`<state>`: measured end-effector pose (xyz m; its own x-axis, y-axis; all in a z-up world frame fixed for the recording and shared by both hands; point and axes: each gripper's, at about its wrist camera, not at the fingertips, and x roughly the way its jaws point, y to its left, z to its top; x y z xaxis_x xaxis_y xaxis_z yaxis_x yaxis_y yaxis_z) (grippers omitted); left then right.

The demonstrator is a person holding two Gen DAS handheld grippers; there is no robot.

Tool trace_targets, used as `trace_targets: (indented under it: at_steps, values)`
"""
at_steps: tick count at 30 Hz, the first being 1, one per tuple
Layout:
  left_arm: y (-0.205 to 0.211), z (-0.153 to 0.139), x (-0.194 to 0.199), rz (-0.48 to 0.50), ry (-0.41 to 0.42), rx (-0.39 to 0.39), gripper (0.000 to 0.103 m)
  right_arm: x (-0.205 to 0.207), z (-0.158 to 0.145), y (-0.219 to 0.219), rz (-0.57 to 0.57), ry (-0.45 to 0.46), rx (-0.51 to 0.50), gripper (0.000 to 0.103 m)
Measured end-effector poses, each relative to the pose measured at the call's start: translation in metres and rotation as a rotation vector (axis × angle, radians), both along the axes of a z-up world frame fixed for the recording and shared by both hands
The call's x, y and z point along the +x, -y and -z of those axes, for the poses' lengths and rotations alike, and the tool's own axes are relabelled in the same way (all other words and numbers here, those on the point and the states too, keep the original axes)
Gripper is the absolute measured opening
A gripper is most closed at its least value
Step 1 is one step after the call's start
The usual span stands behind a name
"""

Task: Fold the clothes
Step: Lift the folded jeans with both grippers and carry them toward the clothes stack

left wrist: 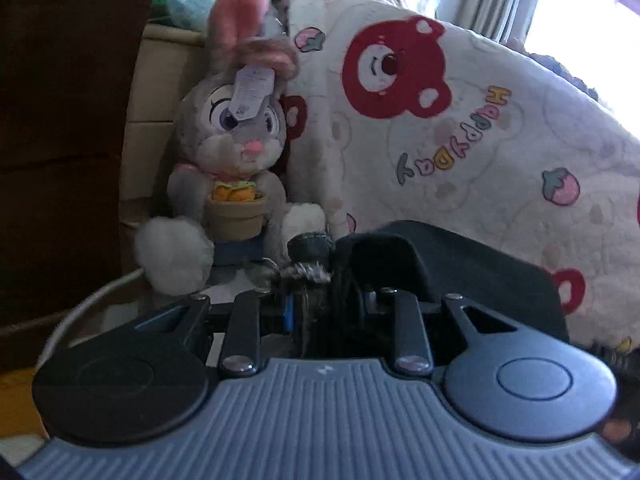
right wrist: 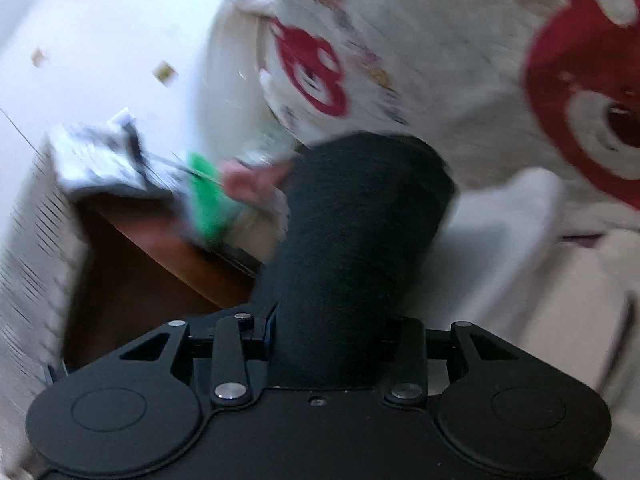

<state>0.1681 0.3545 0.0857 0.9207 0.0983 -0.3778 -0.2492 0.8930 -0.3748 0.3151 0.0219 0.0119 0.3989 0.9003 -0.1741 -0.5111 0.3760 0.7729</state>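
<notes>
A dark garment [left wrist: 460, 264] with a frayed, denim-like hem [left wrist: 310, 246] is bunched between the jaws of my left gripper [left wrist: 320, 280], which is shut on it. The cloth drapes over the right finger and hides both fingertips. In the right wrist view, a thick roll of the same dark fabric [right wrist: 360, 208] rises out of my right gripper [right wrist: 340, 288] and covers its fingers. The jaws stand partly apart, clamped on the bundle. That view is blurred by motion.
A grey plush rabbit [left wrist: 232, 168] holding a flowerpot sits just ahead of the left gripper, against a white blanket with red bears [left wrist: 460, 128] [right wrist: 420, 40]. Dark wooden furniture [left wrist: 60, 120] [right wrist: 140, 264] stands on the left. A white cable [left wrist: 80, 308] and a green bag [right wrist: 206, 200] lie nearby.
</notes>
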Motion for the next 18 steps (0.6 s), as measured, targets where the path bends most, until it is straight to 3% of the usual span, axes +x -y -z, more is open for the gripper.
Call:
trace_targets:
  at_steps: [3,5,8,11,14,17,18]
  values:
    - [0.01,-0.016,-0.002,0.065,0.052,0.03,0.026,0.004,-0.001,0.014,-0.007,-0.021,-0.005,0.044]
    - [0.017,-0.026,-0.004,0.087,0.07,0.028,0.027,0.007,-0.02,0.013,-0.021,0.025,-0.06,0.044]
    - [0.017,-0.024,-0.001,0.026,0.01,-0.015,0.027,0.002,-0.032,0.017,0.009,-0.01,-0.036,0.047]
    - [0.012,-0.014,-0.01,-0.09,-0.076,0.0,0.042,0.005,-0.019,0.011,0.06,-0.112,-0.13,0.053]
    - [0.028,-0.024,-0.029,-0.161,-0.073,0.079,0.047,-0.002,-0.009,0.018,0.112,-0.134,-0.106,0.054]
    - [0.054,-0.049,-0.049,-0.238,0.02,0.213,0.05,-0.005,-0.01,0.018,0.095,-0.121,-0.124,0.054]
    - [0.061,-0.057,-0.053,-0.239,0.054,0.24,0.056,-0.006,-0.011,0.019,0.086,-0.104,-0.14,0.054]
